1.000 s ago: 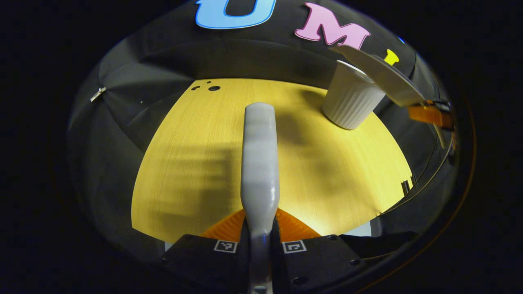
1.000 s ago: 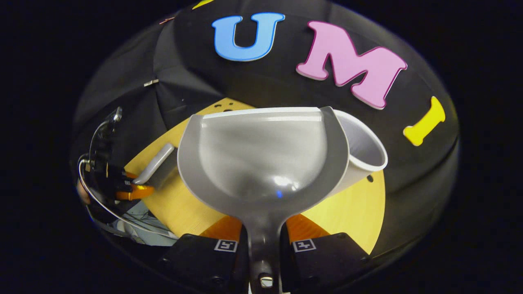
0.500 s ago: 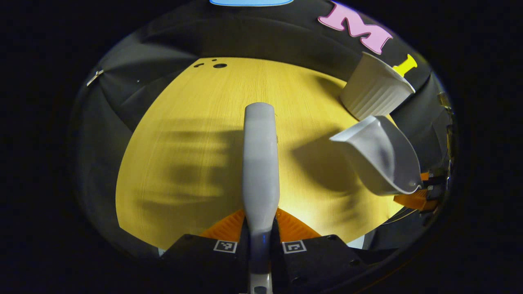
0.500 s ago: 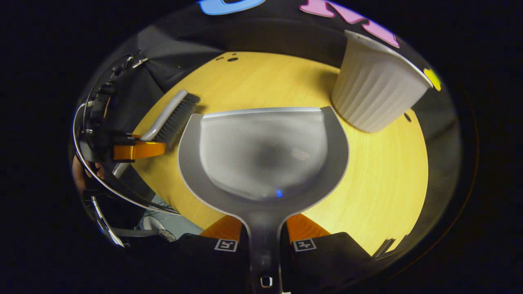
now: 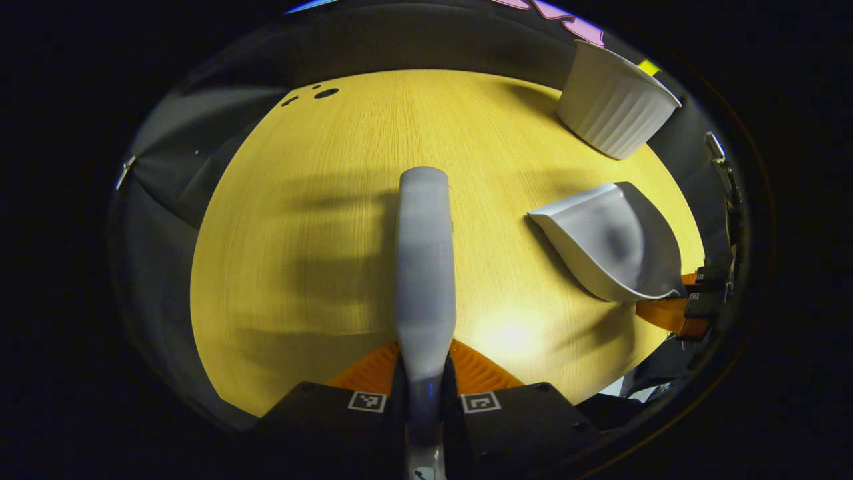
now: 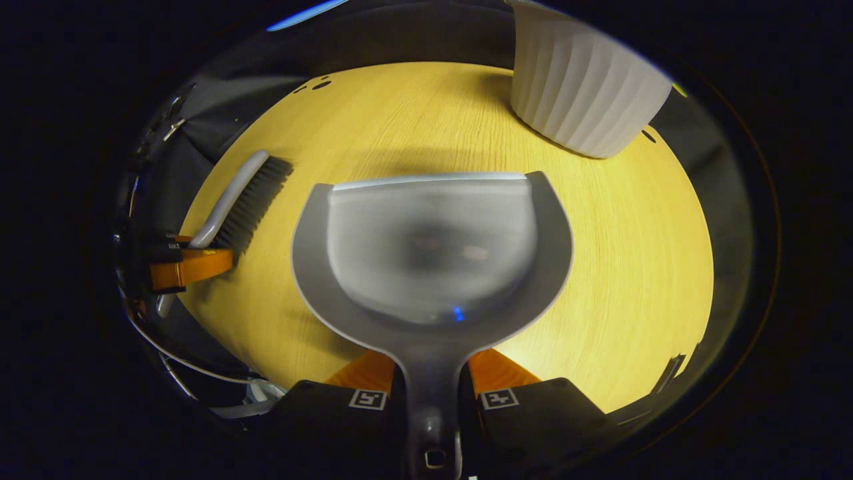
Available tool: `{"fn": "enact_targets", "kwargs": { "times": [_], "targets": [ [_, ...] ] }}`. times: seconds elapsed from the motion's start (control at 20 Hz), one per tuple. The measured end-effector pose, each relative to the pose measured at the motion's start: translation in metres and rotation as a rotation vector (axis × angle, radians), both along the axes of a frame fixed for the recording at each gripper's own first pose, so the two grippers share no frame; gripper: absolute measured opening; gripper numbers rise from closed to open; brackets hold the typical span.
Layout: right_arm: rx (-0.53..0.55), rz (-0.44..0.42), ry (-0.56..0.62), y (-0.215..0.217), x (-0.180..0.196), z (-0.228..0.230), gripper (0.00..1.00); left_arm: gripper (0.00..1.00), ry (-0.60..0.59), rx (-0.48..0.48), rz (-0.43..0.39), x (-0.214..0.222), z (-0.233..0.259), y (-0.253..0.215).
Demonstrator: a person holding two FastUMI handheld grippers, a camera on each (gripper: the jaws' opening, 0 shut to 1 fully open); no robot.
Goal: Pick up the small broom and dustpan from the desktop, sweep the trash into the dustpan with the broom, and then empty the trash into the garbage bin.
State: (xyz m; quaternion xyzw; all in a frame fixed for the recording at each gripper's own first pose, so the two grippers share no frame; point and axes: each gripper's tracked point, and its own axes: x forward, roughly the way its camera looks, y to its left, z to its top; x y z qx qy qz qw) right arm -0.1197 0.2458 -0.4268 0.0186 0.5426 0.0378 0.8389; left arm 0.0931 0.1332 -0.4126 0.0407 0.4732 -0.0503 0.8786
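Note:
My left gripper (image 5: pixel 425 373) is shut on the handle of the small grey broom (image 5: pixel 424 267), which points forward low over the yellow desktop (image 5: pixel 320 200). In the right gripper view the broom (image 6: pixel 240 197) shows its dark bristles at the left, held by that same left gripper (image 6: pixel 183 263). My right gripper (image 6: pixel 432 387) is shut on the handle of the grey dustpan (image 6: pixel 432 247), whose scoop looks empty and sits low over the desk. The dustpan (image 5: pixel 610 243) also appears at the right of the left gripper view. The white ribbed garbage bin (image 6: pixel 583 87) stands at the far right.
The round yellow desktop (image 6: pixel 633 233) has a few small dark holes (image 5: pixel 325 93) near its far edge. The bin (image 5: pixel 616 107) stands close to the desk's far right rim. Black cloth walls surround the desk.
The dustpan has come away from over the bin and dropped down level near the desktop. Both grippers have tilted down toward the desk. The broom has stayed in my left grip.

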Motion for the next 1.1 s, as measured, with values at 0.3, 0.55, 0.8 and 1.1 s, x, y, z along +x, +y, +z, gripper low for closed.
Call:
{"fn": "enact_targets", "kwargs": {
  "times": [0.3, 0.55, 0.8, 1.1],
  "targets": [
    [0.121, 0.001, 0.018, 0.035, 0.005, 0.009, 0.7, 0.32, -0.02, 0.099, 0.009, -0.002, 0.01, 0.004],
    [0.121, 0.046, -0.021, 0.035, 0.001, 0.03, 1.0, 0.66, -0.068, 0.04, 0.012, -0.009, 0.03, -0.009],
    [0.084, 0.129, -0.245, 0.028, 0.011, 0.112, 1.0, 0.96, -0.178, -0.012, 0.064, -0.041, 0.076, -0.016],
    [0.062, 0.126, -0.57, 0.018, 0.033, 0.199, 1.0, 0.97, -0.488, -0.097, 0.097, -0.055, 0.172, -0.03]
  ]
}}
